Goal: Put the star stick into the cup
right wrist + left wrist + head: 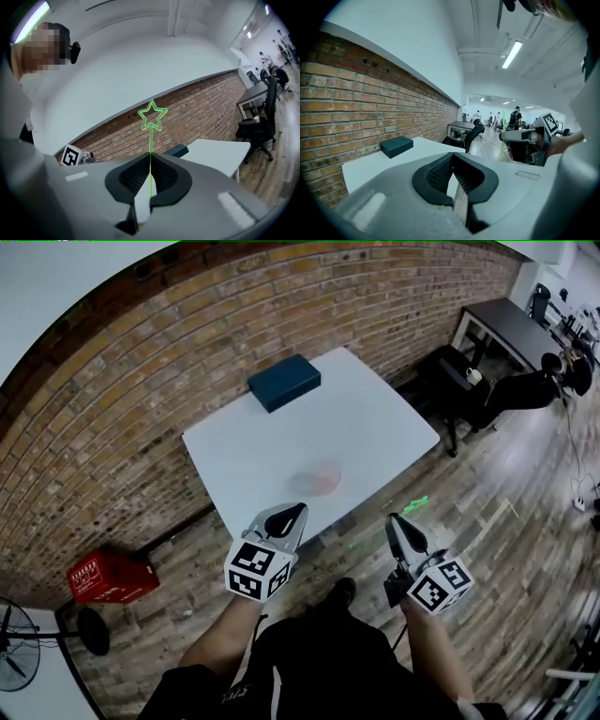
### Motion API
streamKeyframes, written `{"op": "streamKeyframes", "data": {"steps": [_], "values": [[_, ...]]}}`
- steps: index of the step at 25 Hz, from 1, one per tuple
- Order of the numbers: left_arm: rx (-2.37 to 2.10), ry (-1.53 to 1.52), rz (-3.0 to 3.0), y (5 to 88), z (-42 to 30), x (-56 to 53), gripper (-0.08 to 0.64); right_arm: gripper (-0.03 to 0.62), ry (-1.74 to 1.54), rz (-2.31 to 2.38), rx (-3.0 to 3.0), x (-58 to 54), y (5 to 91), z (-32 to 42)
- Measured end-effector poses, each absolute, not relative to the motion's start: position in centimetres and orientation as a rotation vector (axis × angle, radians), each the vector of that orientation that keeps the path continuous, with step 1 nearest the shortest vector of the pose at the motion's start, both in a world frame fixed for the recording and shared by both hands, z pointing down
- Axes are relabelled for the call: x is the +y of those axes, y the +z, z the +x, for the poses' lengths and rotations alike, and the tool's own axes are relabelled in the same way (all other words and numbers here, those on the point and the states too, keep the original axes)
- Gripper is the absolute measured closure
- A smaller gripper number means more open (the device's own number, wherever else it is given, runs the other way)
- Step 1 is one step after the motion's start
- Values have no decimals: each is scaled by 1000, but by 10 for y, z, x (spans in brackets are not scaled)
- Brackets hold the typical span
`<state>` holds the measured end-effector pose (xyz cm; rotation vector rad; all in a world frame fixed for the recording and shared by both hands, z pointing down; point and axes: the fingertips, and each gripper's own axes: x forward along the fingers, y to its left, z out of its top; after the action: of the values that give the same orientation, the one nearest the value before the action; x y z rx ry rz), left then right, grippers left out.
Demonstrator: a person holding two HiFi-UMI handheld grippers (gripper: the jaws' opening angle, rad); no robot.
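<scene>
1. grip status: right gripper (396, 521) has its jaws closed on the thin green shaft of the star stick (152, 116). the star stands above the jaws in the right gripper view. how much shaft projects below the jaws cannot be seen.
2. left gripper (298, 510) has its jaws together with nothing between them. it sits at the near table edge, just short of the cup (323, 480).
3. target position: the cup, a translucent pinkish vessel, stands on the white table (375, 418) near the front edge, ahead of and between the two grippers. the dark blue box (284, 382) lies well apart at the far side and looks to be no obstacle.
4. step in hand, as judged: carry the stick to the cup mouth. the right gripper is short of the table edge, so the approach is at an early stage.
5. method: bring the right gripper above the cup, line the shaft up over the centre of the opening, then lower it. avoid touching the rim on the way in.
6. release: part the jaws only once the lower end is inside the wall, so the stick leans on the rim instead of falling outside.
7. caution: the cup looks light and may tip or slide. the left gripper is well placed to steady its wall.
8. caution: a thin shaft can swivel in the pads, so move smoothly.
</scene>
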<state>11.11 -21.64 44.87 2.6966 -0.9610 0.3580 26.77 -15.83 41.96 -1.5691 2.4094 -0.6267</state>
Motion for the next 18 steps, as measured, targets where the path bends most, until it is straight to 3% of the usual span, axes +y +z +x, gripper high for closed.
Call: {"op": "streamKeyframes", "data": {"steps": [7,18], "values": [[-1021,401,2672,452,137,-247,552,586,-691,-1478,2450,-210,433,284],[-986,312,2664,453,112,-295,552,584,-648,-1550,2468,-274,422,266]]}}
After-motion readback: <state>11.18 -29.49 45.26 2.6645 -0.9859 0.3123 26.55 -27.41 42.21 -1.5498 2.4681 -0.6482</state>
